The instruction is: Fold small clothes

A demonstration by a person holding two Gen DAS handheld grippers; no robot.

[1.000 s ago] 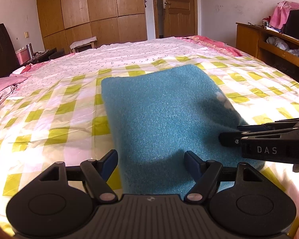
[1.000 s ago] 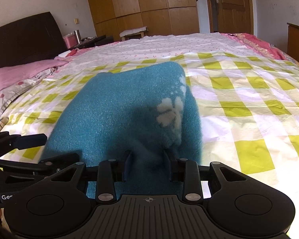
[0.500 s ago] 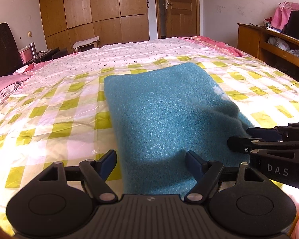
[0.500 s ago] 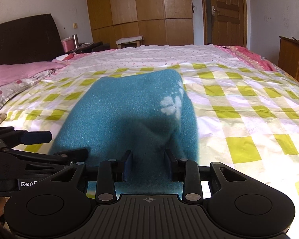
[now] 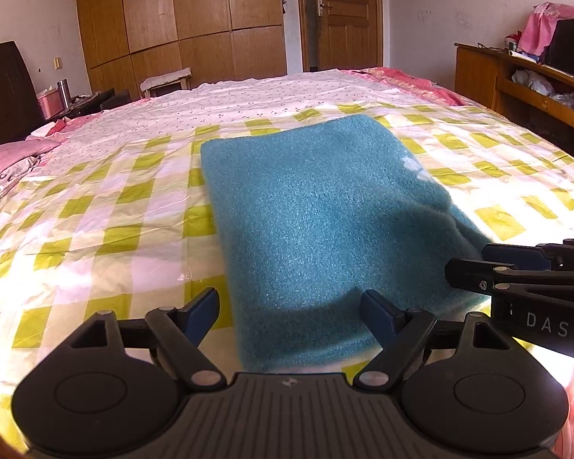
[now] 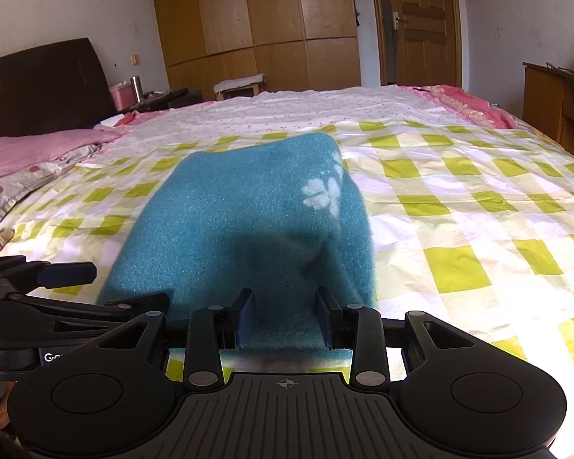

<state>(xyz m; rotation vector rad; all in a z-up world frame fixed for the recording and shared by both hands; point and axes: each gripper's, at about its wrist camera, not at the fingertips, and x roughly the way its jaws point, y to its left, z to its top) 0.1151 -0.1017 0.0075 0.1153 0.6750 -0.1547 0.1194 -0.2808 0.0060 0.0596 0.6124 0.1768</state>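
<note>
— Where is the thing you're folding?

— The teal cloth [image 5: 317, 210] lies on the checked bedsheet [image 5: 95, 229], yellow-green and white squares, right in front of me. It is already doubled into a thick, roughly rectangular pad. Its far part lies flat on the sheet; the near right corner is drawn up off the bed.

— What draws it up?

— My right tongs [image 6: 285, 298]. The fleece fills the gap between the two blue pads [image 6: 245, 313], and I'm pinching that near edge, so the fabric tents up toward me. A white flower mark [image 6: 319, 193] shows on the right slope of that ridge.

— And your other hand?

— My left tongs [image 5: 289, 298] are let go, jaws spread wide; they have just been opening further. The near left part of the cloth sits below and between the pads, but neither pad presses on it. One finger stands over the bare sheet just beside the cloth's left edge, the other over the cloth itself.

— How do the two tools sit to each other?

— From the left camera the right tongs come in from the right side, at the cloth's near right corner, close beside my left ones but apart.

— Anything else around?

— A pink pillow [image 6: 38, 149] at the left of the bed, and a wooden wardrobe [image 5: 180, 11] against the far wall.
</note>
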